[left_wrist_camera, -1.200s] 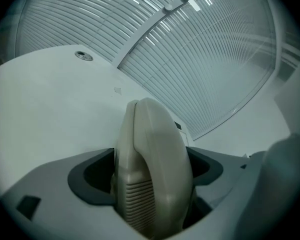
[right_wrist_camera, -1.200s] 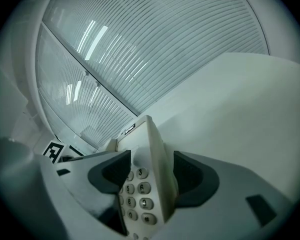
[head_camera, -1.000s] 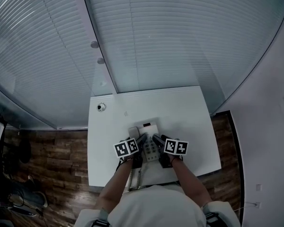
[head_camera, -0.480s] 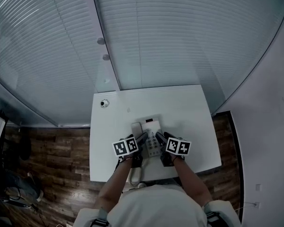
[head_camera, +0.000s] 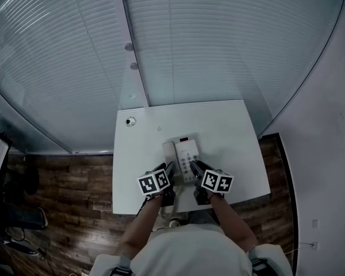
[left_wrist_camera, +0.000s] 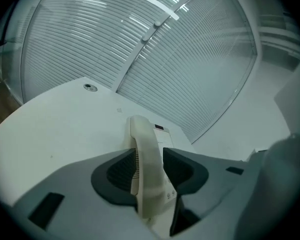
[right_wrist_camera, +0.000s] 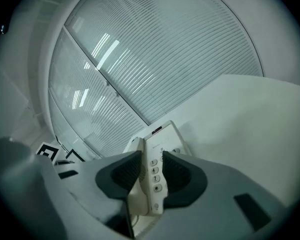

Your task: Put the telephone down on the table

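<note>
A white desk telephone point(head_camera: 184, 156), its handset lying along its left side, is over the near middle of the white table point(head_camera: 233, 131). My left gripper point(head_camera: 170, 170) is shut on the handset point(left_wrist_camera: 147, 164), which stands on edge between its dark pads. My right gripper point(head_camera: 196, 168) is shut on the base's near end beside the keypad point(right_wrist_camera: 155, 174). Both sets of jaws have just been closing with the telephone between them. The phone's underside is hidden, so I cannot tell whether it touches the tabletop.
A small round fitting point(head_camera: 130, 121) sits in the table's far left corner. A glass wall with blinds point(head_camera: 207, 45) runs behind the table, and a white wall stands at the right. Wood floor point(head_camera: 63, 194) lies to the left. The phone's cord point(head_camera: 172, 222) hangs off the near edge.
Both grippers' jaws have closed onto the telephone's near end. The hands have shifted slightly and the phone now shows longer and farther out ahead of them.
</note>
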Motion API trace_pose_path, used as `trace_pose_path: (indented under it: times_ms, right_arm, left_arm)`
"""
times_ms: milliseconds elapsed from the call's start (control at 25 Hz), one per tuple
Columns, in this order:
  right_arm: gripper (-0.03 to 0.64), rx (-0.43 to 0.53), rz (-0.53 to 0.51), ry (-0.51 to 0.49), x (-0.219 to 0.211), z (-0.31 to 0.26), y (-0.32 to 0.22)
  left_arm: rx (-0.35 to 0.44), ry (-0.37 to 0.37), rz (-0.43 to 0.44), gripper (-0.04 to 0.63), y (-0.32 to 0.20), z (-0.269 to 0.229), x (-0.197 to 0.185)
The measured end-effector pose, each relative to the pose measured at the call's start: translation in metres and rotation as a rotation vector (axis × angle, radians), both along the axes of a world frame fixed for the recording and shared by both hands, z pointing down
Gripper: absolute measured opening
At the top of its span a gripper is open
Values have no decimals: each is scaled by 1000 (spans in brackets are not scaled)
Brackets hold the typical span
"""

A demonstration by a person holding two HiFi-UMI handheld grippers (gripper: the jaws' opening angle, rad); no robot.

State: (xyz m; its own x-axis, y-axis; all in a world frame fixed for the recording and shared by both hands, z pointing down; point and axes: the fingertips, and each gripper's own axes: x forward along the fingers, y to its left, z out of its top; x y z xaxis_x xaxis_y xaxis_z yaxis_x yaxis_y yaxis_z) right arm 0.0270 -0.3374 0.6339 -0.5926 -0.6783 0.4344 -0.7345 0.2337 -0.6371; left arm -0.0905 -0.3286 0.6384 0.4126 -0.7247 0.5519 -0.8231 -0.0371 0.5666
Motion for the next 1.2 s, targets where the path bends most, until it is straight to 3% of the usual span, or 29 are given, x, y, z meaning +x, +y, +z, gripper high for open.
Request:
trace_pose_path:
  times_ms: [240,640,1200]
  right_arm:
    - [87,24,-1,-12,-7,-14,28]
    - [49,73,-19,-7,-20,-34,69]
    - [26,110,-59,-4,-35,-47,123]
  left_arm:
    - [7,9,-15,129,27,-4,-5]
    - [22,5,-7,43,72,-13,-13]
    - [26,-4,60,21,131,-23,-11]
